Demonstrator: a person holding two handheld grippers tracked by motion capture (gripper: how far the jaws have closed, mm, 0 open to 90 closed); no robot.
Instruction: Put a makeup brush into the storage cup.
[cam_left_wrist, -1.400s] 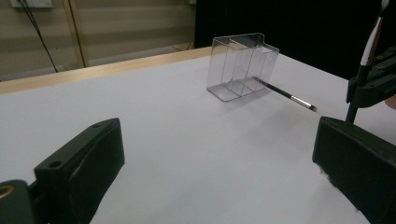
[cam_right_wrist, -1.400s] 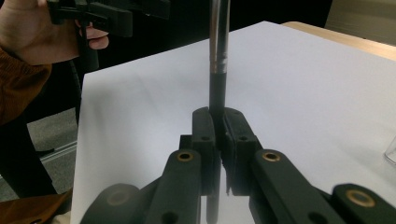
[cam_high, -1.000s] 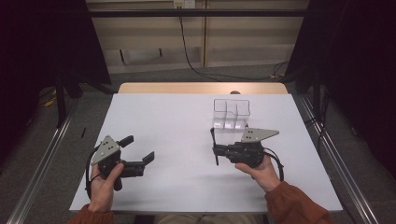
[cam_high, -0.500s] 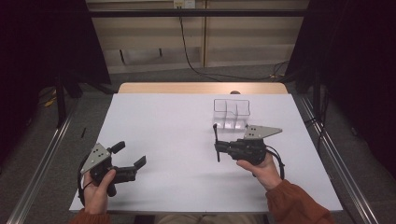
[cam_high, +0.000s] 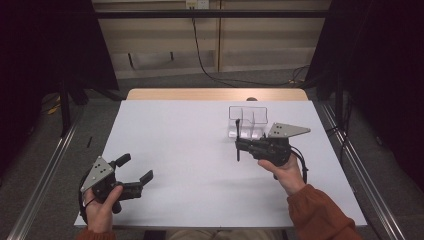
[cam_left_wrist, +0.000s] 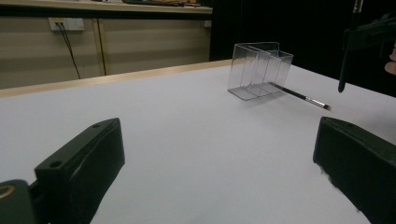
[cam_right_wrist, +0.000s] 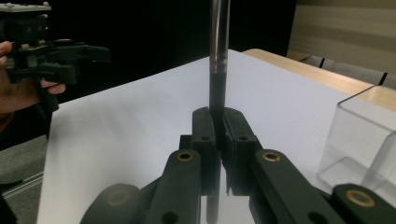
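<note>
L gripper (cam_high: 134, 170) has slid back w/ its hand toward the near-left corner of the counter (cam_high: 190, 145) and turned: jaws, wide apart, now angle up-right rather than pointing straight across. R gripper (cam_high: 238, 145) has edged a bit away from the person, closer to the clear holder (cam_high: 248, 121), w/ the dark pen (cam_high: 237, 140) clamped upright.

Left gripper (cam_high: 139, 180) at near-left table corner, jaws wide apart, nothing between, pointing right; right gripper (cam_high: 238, 146) at right, level, pointing left, jaws clamped together; right forearm angling in from near-right.
</note>
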